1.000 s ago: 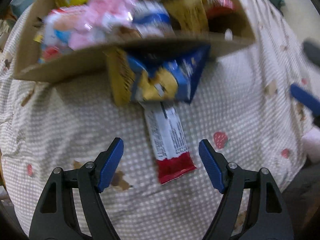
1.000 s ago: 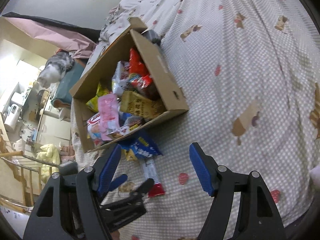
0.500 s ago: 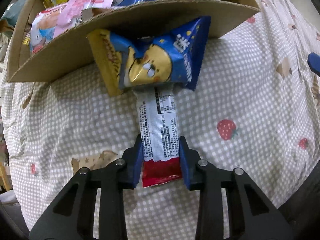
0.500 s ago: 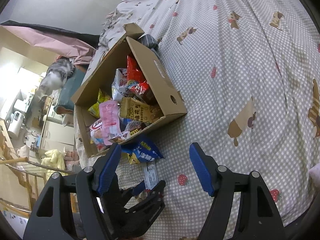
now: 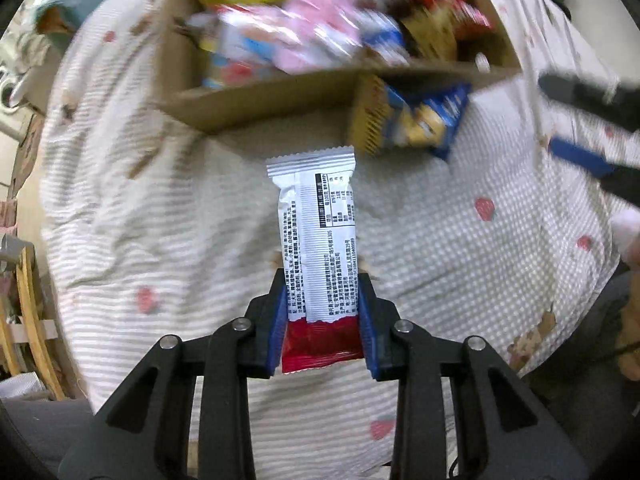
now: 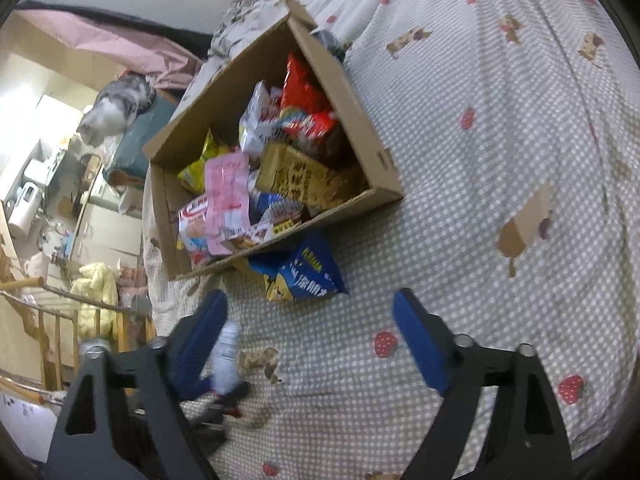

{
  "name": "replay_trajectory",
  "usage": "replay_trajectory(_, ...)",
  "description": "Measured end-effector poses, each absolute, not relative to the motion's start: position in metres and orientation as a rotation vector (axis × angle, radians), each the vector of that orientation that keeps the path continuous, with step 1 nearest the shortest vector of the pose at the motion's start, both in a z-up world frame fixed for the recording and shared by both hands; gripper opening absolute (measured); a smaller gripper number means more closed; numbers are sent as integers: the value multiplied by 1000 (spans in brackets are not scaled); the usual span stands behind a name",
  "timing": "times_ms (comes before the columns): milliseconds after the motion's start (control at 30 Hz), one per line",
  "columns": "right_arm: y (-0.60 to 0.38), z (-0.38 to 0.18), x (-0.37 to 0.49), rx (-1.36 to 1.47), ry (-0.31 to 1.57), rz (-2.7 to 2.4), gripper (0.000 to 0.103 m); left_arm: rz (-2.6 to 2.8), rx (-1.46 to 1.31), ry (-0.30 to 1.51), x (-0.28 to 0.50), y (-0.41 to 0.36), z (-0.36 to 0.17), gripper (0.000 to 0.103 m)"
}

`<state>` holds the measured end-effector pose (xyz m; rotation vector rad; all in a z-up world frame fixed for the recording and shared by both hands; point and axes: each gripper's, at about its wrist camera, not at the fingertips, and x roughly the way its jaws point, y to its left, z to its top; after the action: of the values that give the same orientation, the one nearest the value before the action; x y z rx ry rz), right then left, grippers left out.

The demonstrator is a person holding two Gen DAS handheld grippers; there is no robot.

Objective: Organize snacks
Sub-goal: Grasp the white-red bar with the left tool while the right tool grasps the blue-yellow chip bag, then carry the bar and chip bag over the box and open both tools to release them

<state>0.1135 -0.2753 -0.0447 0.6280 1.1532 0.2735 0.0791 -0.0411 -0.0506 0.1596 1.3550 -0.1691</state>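
— Bedspread (image 6: 500, 152) first, checked with strawberries, spread under both my grippers. What sits on it?

— Ahead of my right gripper (image 6: 308, 336) stands the box (image 6: 352, 92), open and crammed with snack packs. A blue bag (image 6: 308, 276) lies on the cloth just against its near wall, straight ahead of my right jaws and apart from them.

— And in the left view?

— Same box (image 5: 272, 96) beyond my left gripper (image 5: 322, 324), blurred, with that blue bag (image 5: 420, 120) ahead and to the right of it.

— Is the left holding anything?

— Yes. Its pads are pressed on a bar (image 5: 318, 240), a long white wrapper with a red end. The red end sits between the jaws and the white length points away from me toward the box, clear of the cloth below.

— Your right?

— Its jaws are opening, already wide, with only bedspread between them. In its view my left gripper (image 6: 224, 384) shows low on the left with the bar (image 6: 226, 356), both blurred.

— Smallest thing?

— A tip of my right gripper (image 5: 580, 156), at the right edge of the left view.
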Motion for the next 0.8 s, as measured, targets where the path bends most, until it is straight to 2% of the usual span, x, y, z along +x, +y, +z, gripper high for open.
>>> replay_trajectory(233, -229, -67, 137, 488, 1228, 295, 95, -94, 87, 1256, 86, 0, -27, 28)
replay_trajectory(600, -200, -111, 173, 337, 1272, 321, 95, -46, -35, 1253, 122, 23, -29, 28)
replay_trajectory(667, -200, -116, 174, 341, 1272, 332, 87, -41, -41, 1255, 128, 26, -34, 28)
replay_trajectory(700, -200, -117, 174, 331, 1266, 339, 73, -37, -48, 1258, 130, 28, -35, 28)
replay_trajectory(800, -201, -113, 170, 311, 1247, 362, 65, -36, -67, 1263, 132, 30, -36, 28)
